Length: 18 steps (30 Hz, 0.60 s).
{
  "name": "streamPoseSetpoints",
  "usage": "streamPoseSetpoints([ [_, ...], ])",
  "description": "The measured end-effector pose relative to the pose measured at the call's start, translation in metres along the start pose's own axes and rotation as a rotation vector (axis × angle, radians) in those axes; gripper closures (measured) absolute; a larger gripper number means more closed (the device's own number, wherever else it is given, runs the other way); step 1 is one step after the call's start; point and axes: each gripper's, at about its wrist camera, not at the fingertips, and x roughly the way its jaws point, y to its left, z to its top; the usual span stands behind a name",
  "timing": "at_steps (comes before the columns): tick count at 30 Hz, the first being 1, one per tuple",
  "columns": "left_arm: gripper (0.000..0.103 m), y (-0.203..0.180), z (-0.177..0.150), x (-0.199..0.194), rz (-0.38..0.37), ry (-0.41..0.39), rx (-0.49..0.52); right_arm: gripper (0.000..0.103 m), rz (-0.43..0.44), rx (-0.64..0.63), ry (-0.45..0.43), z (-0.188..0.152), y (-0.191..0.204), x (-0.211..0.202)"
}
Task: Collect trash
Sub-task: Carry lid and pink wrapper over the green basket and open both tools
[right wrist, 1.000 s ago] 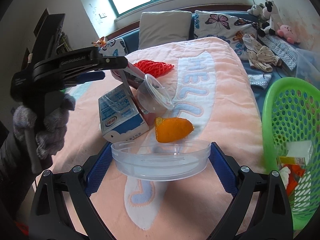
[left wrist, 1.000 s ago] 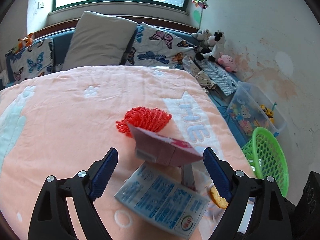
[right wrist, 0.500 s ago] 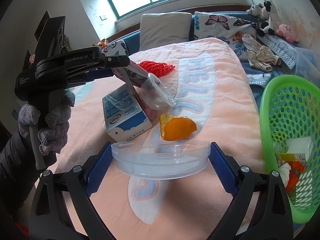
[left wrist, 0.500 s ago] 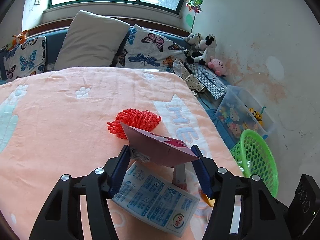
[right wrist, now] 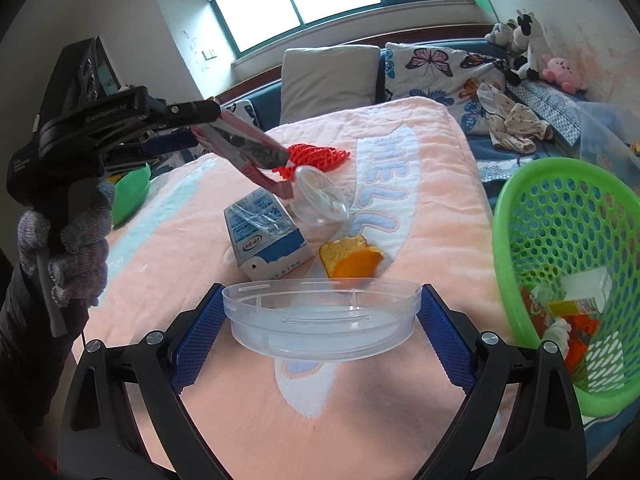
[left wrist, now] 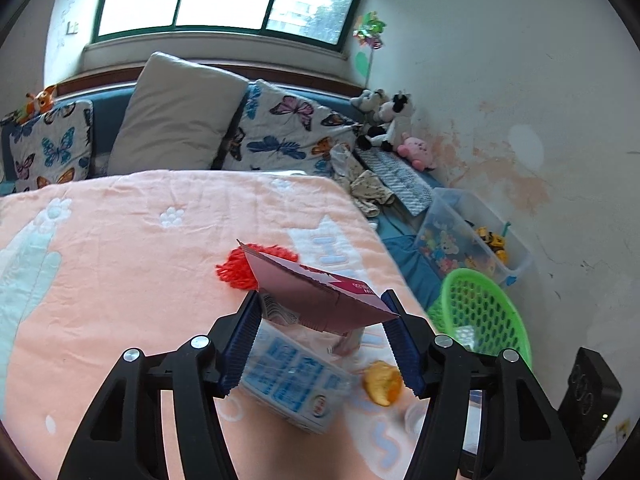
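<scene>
1. Left gripper (left wrist: pixel 322 340): jaws clamped on a flattened pink carton (left wrist: pixel 320 296), one pad on each side edge. Carton is held off the bed, tilted, far end pointing up and away.
2. In the right wrist view the same left gripper (right wrist: pixel 224 128) shows from the side, held by a grey-gloved hand (right wrist: pixel 68 248); the pink carton (right wrist: pixel 248 148) sticks out past the pads, sloping down toward the bed.
3. Right gripper (right wrist: pixel 320 320): closed on a clear shallow plastic lid (right wrist: pixel 320 320), pads pressing its left and right rim, lid roughly level, held above the blanket.
4. Peach blanket (right wrist: pixel 400 420) with white lettering covers the bed; the remaining trash lies on it just beyond both grippers.
5. Blue-and-white milk carton (right wrist: pixel 268 236) lies on its side, directly under the pink carton.
6. Clear plastic cup (right wrist: pixel 320 200) is tipped on its side just beside the milk carton, near the pink carton's low end.
7. Orange peel piece (right wrist: pixel 352 260) sits just right of the milk carton, near the lid's far rim.
8. Red foam fruit net (right wrist: pixel 316 156) lies further back on the blanket, behind the cup.
9. Green basket (right wrist: pixel 532 184) stands off the bed's right edge, already holding several pieces of trash.
10. Pillows (left wrist: pixel 176 116) and plush toys (left wrist: pixel 388 120) line the headboard under the window.
</scene>
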Motion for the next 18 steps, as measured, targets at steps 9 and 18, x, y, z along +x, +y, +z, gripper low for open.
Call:
streamPoseSetpoints([
  [9,0.044,-0.042,0.002,-0.005,-0.074,-0.004,0.05,0.01,-0.036,0.043,-0.056,-0.002,-0.019,-0.034],
  [18,0.044,-0.095,0.003,0.014,-0.16,0.031,0.098,0.01,-0.188,0.138,-0.106,-0.004,-0.079,-0.068],
])
